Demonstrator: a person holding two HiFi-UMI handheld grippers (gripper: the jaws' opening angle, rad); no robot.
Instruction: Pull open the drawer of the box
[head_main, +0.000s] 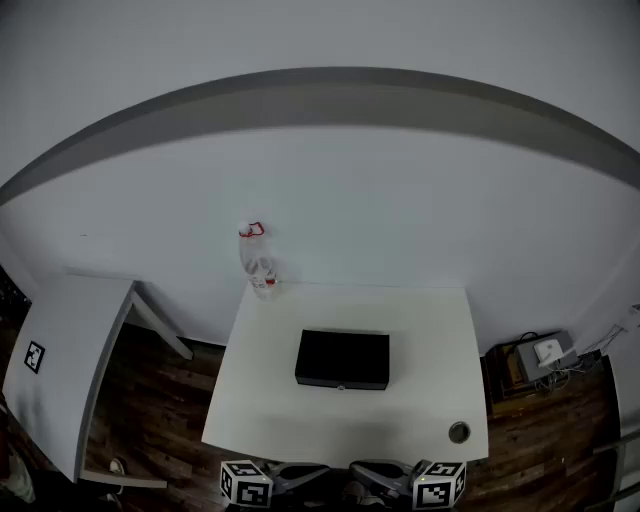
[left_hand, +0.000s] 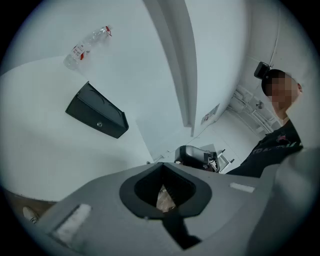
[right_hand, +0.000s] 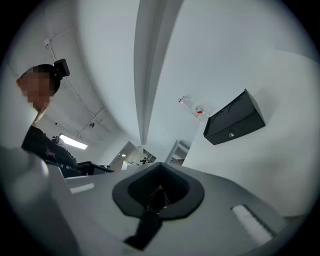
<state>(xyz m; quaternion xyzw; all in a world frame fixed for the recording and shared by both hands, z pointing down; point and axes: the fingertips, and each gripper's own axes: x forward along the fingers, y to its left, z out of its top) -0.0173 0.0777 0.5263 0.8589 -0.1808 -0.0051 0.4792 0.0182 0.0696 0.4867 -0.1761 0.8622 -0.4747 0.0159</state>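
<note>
Black box shut on the table, both grippers empty at the frame's bottom.

Head view: the black rectangular box (head_main: 342, 360) sits mid-frame on the white table (head_main: 440, 340), its drawer flush. A clear plastic bottle (head_main: 258, 262) stands upper left, its red-and-white label unreadable. The left gripper (head_main: 300, 476) and right gripper (head_main: 380, 474) are at the bottom edge. Left gripper view: jaws pressed together on nothing, box upper left. Right gripper view: jaws likewise together, box at right.

a clear plastic bottle (head_main: 258, 262) with a red cap sits at the upper left corner of the white counter (head_main: 430, 340), a round grommet (head_main: 459, 432) at its lower right. a second white table (head_main: 70, 330) stands at frame left, a cabled grey box (head_main: 541, 353) at right, both on the wooden floor (head_main: 160, 420).
</note>
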